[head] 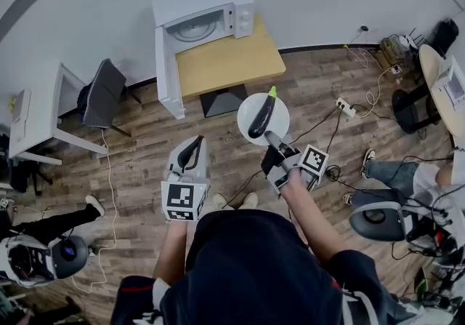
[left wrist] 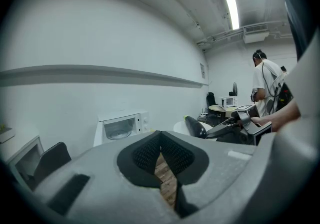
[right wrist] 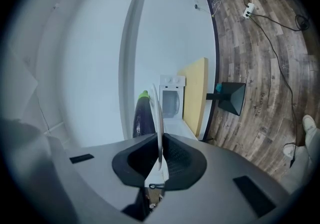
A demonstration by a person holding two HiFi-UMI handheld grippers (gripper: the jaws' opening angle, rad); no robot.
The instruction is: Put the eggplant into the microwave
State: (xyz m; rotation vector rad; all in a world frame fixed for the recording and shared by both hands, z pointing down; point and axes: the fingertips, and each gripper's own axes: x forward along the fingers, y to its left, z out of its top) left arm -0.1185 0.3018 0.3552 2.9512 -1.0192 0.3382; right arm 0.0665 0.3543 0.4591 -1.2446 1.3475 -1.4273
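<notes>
A dark purple eggplant (head: 261,116) with a green stem lies on a white plate (head: 248,107). My right gripper (head: 275,143) is shut on the plate's near rim and holds it in the air over the wooden floor. In the right gripper view the plate (right wrist: 159,118) stands edge-on between the jaws, with the eggplant (right wrist: 142,118) on its left. The white microwave (head: 203,22) sits on a yellow-topped table (head: 225,62) ahead, its door (head: 166,62) swung open to the left. My left gripper (head: 190,147) is shut and empty, to the left of the plate.
A black chair (head: 102,94) and a white desk (head: 33,123) stand at the left. Cables and a power strip (head: 345,107) lie on the floor at the right, near a seated person (head: 392,171). Another person (head: 43,243) is at lower left.
</notes>
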